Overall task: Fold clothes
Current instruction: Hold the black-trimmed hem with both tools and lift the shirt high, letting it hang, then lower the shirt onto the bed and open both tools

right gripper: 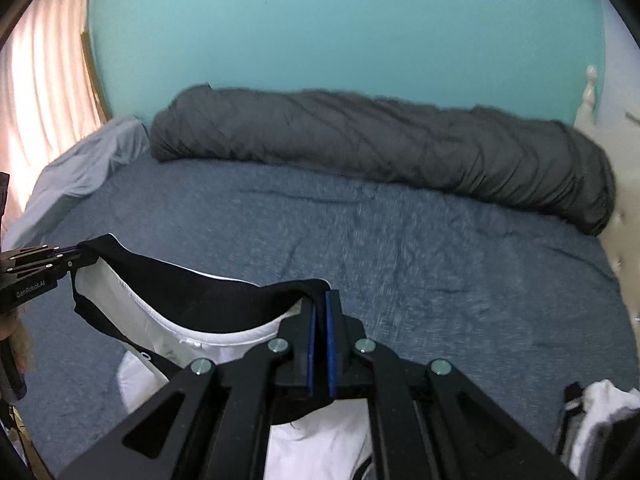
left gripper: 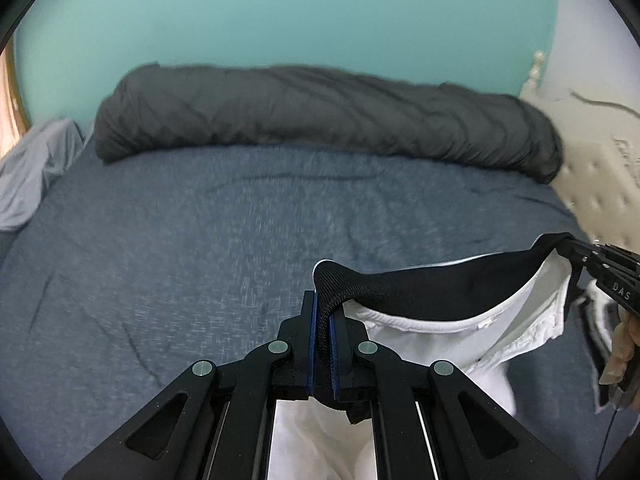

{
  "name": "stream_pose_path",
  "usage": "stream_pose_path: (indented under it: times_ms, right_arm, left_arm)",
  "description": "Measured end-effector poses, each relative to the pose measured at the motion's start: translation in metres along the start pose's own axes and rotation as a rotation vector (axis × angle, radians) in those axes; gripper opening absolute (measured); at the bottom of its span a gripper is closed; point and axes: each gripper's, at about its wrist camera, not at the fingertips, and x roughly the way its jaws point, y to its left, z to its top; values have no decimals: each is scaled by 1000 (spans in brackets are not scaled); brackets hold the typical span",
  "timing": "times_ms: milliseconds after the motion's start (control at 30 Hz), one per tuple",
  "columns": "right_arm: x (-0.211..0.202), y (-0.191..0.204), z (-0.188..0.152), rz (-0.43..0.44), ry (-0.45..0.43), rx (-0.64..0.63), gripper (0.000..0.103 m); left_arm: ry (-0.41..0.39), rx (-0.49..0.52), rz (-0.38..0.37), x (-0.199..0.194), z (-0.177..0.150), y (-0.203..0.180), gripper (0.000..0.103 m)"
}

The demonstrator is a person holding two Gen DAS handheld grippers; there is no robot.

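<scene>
A white garment with a black waistband hangs stretched between both grippers above the blue bed. My left gripper is shut on one end of the black band, which bulges out past its fingertips. The right gripper shows at the right edge of the left wrist view, holding the band's other end. In the right wrist view my right gripper is shut on the black waistband, and the left gripper pinches its far end at the left edge. White cloth hangs below both, partly hidden by the linkages.
A blue sheet covers the bed. A rolled dark grey duvet lies along the teal wall. Pale grey cloth sits at the far left corner, beside a curtain. A white tufted headboard is at right. More clothing lies bottom right.
</scene>
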Motion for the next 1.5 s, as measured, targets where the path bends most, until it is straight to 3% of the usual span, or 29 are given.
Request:
stream_pose_path:
  times_ms: [433, 700, 833, 900, 933, 1000, 1033, 1167, 1300, 1500]
  right_arm:
    - [175, -55, -14, -8, 200, 55, 4]
    - [241, -73, -24, -4, 315, 51, 4]
    - [264, -81, -27, 23, 363, 92, 5]
    - [268, -83, -27, 23, 357, 112, 16]
    - [265, -84, -26, 39, 344, 121, 22]
    - [258, -86, -24, 71, 320, 139, 59]
    - [256, -85, -23, 83, 329, 140, 64]
    - [226, -84, -17, 103, 249, 127, 64]
    - [172, -89, -21, 114, 122, 199, 64]
    - [102, -85, -66, 183, 67, 290, 64]
  left_arm:
    - [187, -38, 17, 181, 3, 29, 5]
    - [270, -68, -7, 240, 1, 38, 5]
    - [259, -89, -22, 252, -2, 40, 9]
    - [249, -121, -47, 251, -3, 44, 22]
    - [243, -136, -57, 250, -3, 46, 38]
    - [233, -141, -77, 242, -2, 48, 43]
    - [227, -140, -81, 238, -1, 49, 43]
    - [150, -182, -116, 199, 4, 59, 46]
    - [85, -141, -120, 144, -7, 65, 49]
    - [87, -69, -98, 76, -73, 66, 50]
